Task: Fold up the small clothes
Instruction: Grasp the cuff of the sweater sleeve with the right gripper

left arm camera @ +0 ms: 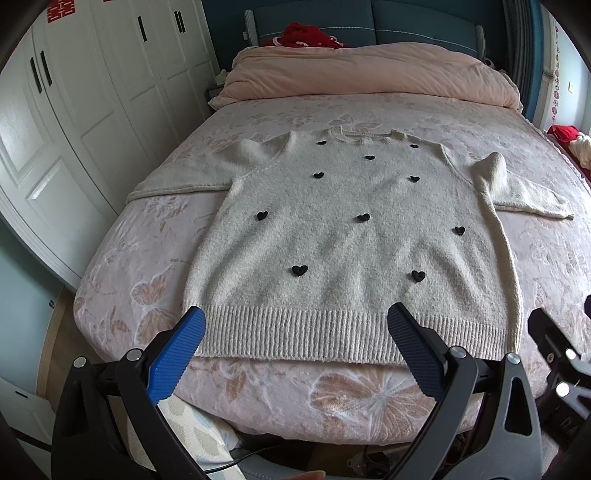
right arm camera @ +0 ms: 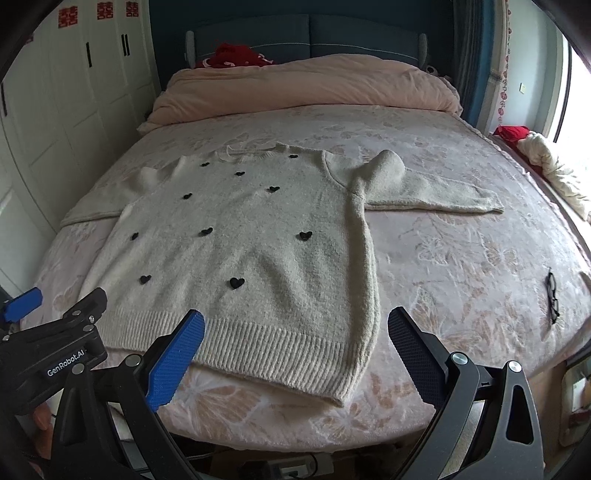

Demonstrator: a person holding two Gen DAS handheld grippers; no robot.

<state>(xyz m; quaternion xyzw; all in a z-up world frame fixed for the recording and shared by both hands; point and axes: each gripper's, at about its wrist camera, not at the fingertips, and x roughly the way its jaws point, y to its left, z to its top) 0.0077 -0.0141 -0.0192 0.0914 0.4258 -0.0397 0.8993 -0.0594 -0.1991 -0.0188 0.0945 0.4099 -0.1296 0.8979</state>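
A cream knit sweater [left arm camera: 351, 236] with small black hearts lies flat, front up, on the bed [left arm camera: 122, 266], both sleeves spread sideways and its ribbed hem nearest me. In the right wrist view the sweater [right arm camera: 258, 236] fills the left half, its right sleeve [right arm camera: 436, 192] stretched toward the window. My left gripper [left arm camera: 295, 325] hovers open just before the hem, nothing between its blue fingers. My right gripper [right arm camera: 295, 332] is open too, over the hem's right corner. The left gripper's body shows at the left edge of the right wrist view.
A pink rolled duvet [left arm camera: 369, 74] lies across the head of the bed with red cloth [left arm camera: 310, 35] behind it. Black glasses [right arm camera: 552, 295] rest on the bedspread to the right. White wardrobes [left arm camera: 74, 110] stand close on the left. More clothes [right arm camera: 546, 162] are piled by the window.
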